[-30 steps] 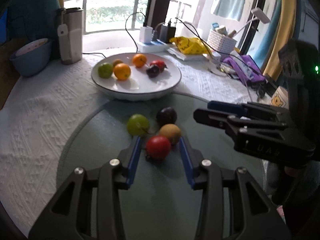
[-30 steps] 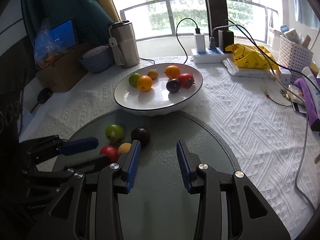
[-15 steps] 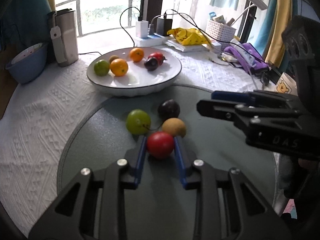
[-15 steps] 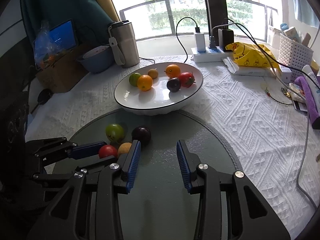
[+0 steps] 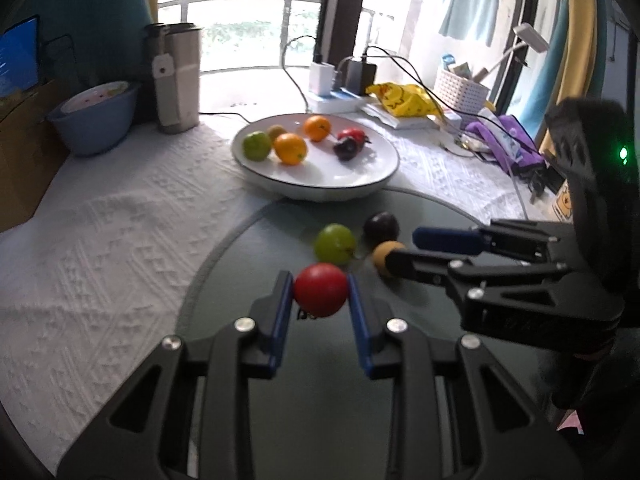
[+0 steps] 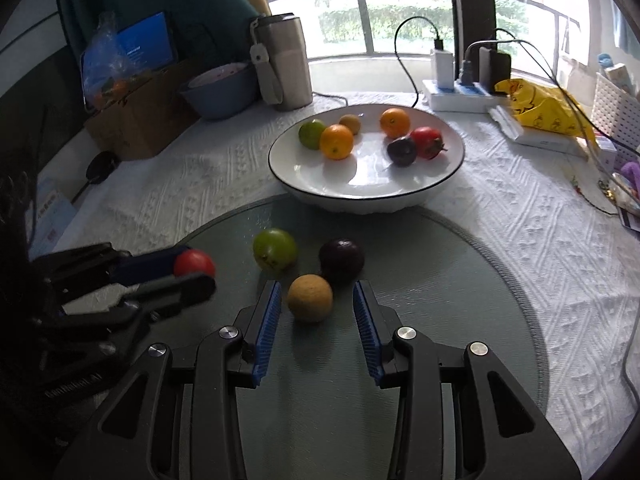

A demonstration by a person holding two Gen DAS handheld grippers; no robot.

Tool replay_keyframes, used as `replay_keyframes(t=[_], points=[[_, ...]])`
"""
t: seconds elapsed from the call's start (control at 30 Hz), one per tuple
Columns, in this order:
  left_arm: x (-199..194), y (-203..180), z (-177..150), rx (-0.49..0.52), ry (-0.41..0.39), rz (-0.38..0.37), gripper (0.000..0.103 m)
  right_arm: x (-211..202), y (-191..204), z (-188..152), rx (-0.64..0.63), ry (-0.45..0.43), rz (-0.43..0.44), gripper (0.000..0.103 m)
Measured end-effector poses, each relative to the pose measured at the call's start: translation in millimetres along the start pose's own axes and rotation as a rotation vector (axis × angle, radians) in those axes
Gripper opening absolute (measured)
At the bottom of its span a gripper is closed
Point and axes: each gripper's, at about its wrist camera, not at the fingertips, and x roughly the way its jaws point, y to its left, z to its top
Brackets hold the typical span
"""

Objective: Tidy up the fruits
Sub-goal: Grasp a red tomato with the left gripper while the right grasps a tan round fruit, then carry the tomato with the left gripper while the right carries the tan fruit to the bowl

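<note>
The left gripper (image 5: 321, 289) is clamped on a red fruit (image 5: 321, 289), its two blue pads pressing the fruit's sides. The right gripper (image 6: 317, 304) stands open with a tan-brown fruit (image 6: 310, 297) between its blue pads, a gap showing on each side of the fruit. Both tools work over a round dark glass mat (image 6: 420, 320), the landmark for what follows. On the mat, just beyond the tan-brown fruit, lie a green fruit (image 6: 275, 250) and a dark purple fruit (image 6: 341, 260), close together and close to the right gripper's tips. The near and right-hand parts of the mat are bare glass, giving open room there. At the mat's far edge, touching or slightly overlapping its rim, sits a white plate with a dark rim (image 6: 360, 188). It holds six fruits: a green one, a small brown one, two oranges, a dark purple one and a red one, grouped toward its far side, with its near half bare. The mat lies on a white textured tablecloth (image 6: 520, 208) that spreads out on all sides. Beyond the plate, toward the window, stand a steel tumbler (image 6: 282, 66), a blue bowl (image 6: 220, 92) and a power strip (image 6: 460, 96) with chargers and trailing cables. To the mat's far right are a yellow bag (image 6: 540, 106) and a white basket (image 6: 616, 108).
</note>
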Motion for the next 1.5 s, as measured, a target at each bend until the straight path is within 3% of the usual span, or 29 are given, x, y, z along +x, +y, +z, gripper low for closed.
replay_keyframes(t=[0.27,0.3,0.33,0.5,0.93,1.5], points=[[-3.5,11.8,-3.6,-0.023,-0.002,0.022,0.029,11.6,4.3,-1.6,-0.011,0.036,-0.015,0.039],[-3.6,12.0,-3.5,-0.024,-0.002,0.022,0.029,12.0,4.5,-1.6,-0.012,0.037,-0.014,0.038],[-4.1,11.9,-3.4,-0.024,-0.003,0.023,0.029,11.8,4.4,-2.0,-0.013,0.037,-0.010,0.028],[-7.4,9.2,-1.1,-0.021,-0.011,0.026,0.029,8.2,4.8,-3.6,-0.020,0.035,-0.003,0.027],[-22.5,-10.2,8.0,0.002,-0.037,0.017,0.029,-29.9,7.7,2.3,-0.027,-0.041,0.006,0.027],[-29.6,-13.3,56.7,0.026,-0.101,0.008,0.029,-61.1,-12.4,44.7,-0.025,-0.144,-0.023,0.027]])
